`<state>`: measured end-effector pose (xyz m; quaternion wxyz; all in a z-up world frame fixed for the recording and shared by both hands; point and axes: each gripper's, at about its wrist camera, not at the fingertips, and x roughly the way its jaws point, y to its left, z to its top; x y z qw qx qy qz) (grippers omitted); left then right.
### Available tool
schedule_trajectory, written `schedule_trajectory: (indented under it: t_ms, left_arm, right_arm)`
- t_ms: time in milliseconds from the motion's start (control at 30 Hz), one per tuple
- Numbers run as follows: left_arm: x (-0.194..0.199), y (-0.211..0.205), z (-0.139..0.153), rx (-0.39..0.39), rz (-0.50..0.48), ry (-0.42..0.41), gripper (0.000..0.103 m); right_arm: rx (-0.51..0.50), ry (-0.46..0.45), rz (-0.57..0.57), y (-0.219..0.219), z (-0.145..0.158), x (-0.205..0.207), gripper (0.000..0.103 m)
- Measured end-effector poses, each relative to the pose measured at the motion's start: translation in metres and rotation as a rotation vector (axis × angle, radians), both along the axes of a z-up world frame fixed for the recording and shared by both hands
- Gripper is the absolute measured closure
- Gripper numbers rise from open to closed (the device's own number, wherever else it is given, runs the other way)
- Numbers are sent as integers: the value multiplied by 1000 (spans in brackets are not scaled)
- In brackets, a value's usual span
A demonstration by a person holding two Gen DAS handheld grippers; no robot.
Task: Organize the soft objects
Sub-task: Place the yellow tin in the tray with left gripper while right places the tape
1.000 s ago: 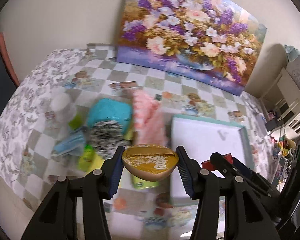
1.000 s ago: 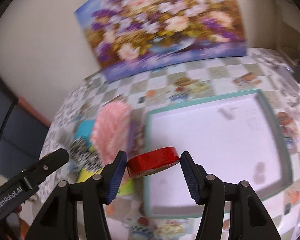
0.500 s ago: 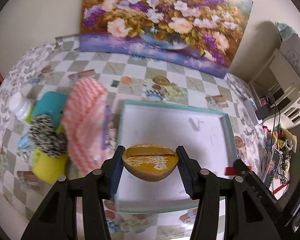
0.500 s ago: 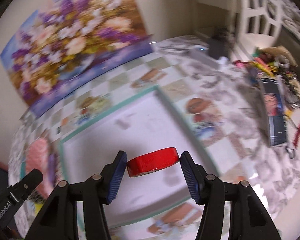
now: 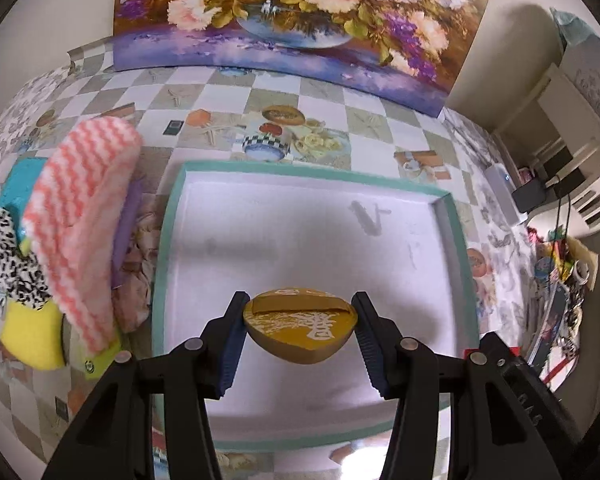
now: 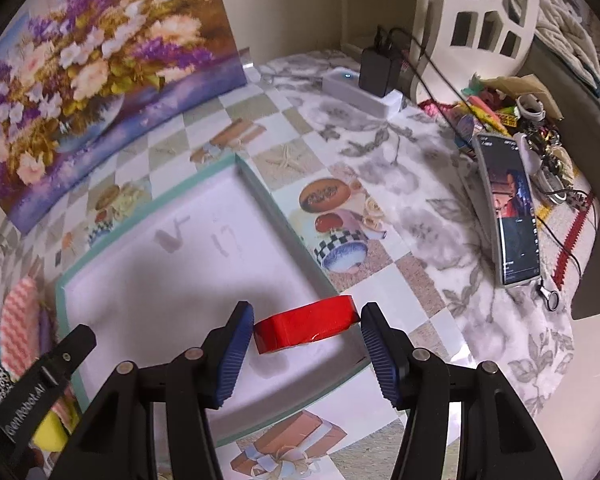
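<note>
1. The desk (image 5: 228, 100), under a checked cloth with a flower painting (image 5: 300, 12) propped along its far edge, carries a shallow teal-rimmed tray (image 5: 168, 240) at its middle. The white tray floor looks bare.
2. Along the desk's left edge lies a heap of soft things: a pink-and-white zigzag cloth (image 5: 80, 216) on top, with a teal piece (image 5: 20, 188), a black-and-white spotted fabric (image 5: 8, 256) and a yellow sponge (image 5: 32, 336) beneath and beside it.
3. The left gripper (image 5: 300, 328) hangs over the tray's near part, its fingers (image 5: 232, 344) clamped on a golden, purse-shaped soft item (image 5: 300, 332) with pale lettering.
4. The right gripper (image 6: 308, 332) is above the tray's near right corner, fingers pinching a flat red object (image 6: 308, 328); I cannot tell what it is.
5. To my eye the step in hand is delivery: both pieces are carried over the tray and not yet set down.
6. Next, I'd guess, each hand should sink to the tray floor, keep the two pieces apart, then spread its fingers and lift clear.
</note>
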<state>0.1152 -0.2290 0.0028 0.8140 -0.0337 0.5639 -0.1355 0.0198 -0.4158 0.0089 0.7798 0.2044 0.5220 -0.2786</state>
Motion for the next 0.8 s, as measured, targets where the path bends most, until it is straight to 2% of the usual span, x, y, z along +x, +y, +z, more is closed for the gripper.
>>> schedule_trajectory:
  t_ms: [133,367,433,500,667,733,800]
  left_arm:
    - [6,7,-22,21,12,29,50]
    - [7,11,-27,10,8,28,48]
    - [7,11,-24,-5,2,18,44]
    - [7,10,-21,-9,-2,6,32]
    - [9,13,-17,-4,12,-8,22]
    - [10,16,-16,-4,28,-12,21]
    - [11,19,-15,-3,43,-19,20]
  right_arm:
    - [6,40,22,6,-12,5,43]
    - [1,63,39,10,-22,9,43]
    - [-4,57,37,10,-21,9,43]
    - [-10,46,35,11,-18,9,42]
    - [-52,30,34,12,-11,11,40]
    - [-61,25,29,11,-9,11,34]
    - [-60,21,25,11,-8,11,33]
